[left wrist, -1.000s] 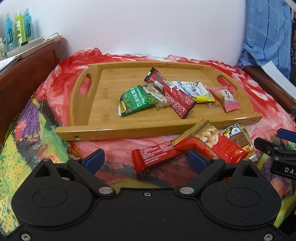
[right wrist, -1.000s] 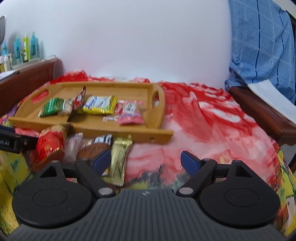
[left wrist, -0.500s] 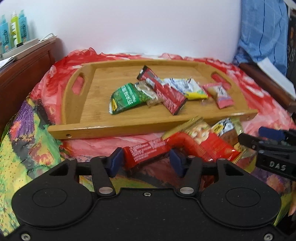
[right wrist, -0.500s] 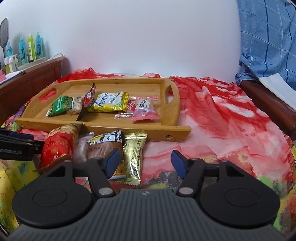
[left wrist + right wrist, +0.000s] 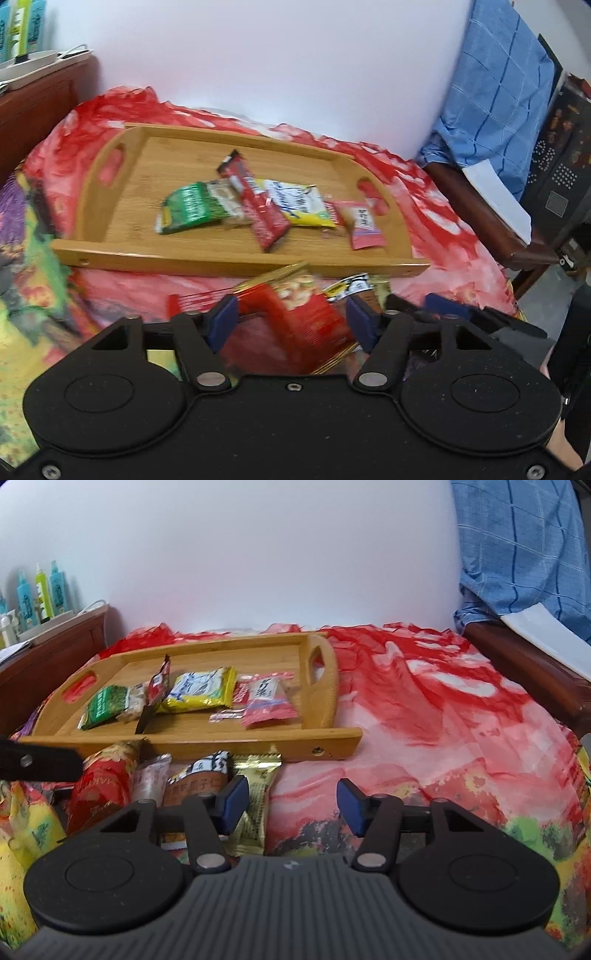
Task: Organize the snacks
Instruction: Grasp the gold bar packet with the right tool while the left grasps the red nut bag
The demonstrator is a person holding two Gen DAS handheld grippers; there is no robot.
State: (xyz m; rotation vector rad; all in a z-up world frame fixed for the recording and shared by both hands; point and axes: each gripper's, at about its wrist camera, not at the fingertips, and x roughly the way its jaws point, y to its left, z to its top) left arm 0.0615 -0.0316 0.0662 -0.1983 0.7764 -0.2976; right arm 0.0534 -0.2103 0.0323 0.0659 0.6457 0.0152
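Observation:
A wooden tray point(image 5: 122, 254) point(image 5: 332, 738) on the red cloth holds a green packet point(image 5: 188, 212) point(image 5: 105, 705), a long red bar point(image 5: 258, 206), a yellow-white packet point(image 5: 299, 201) point(image 5: 201, 688) and a pink packet point(image 5: 360, 223) point(image 5: 266, 701). In front of the tray lie a big red snack bag point(image 5: 295, 314) point(image 5: 103, 786), a brown packet point(image 5: 197, 781) and a gold packet point(image 5: 256, 797). My left gripper point(image 5: 293, 319) is open with the red bag between its fingers. My right gripper point(image 5: 291, 805) is open, its left finger over the gold packet.
A wooden bedside cabinet point(image 5: 48, 646) with bottles point(image 5: 40, 592) stands at the left. A wooden chair arm point(image 5: 524, 664) with blue cloth point(image 5: 524, 554) stands at the right. The red cloth point(image 5: 443, 716) spreads to the right of the tray.
My left gripper has swung right from the long red bar to the big red bag and opened wider. My right gripper has moved slightly forward and stays open.

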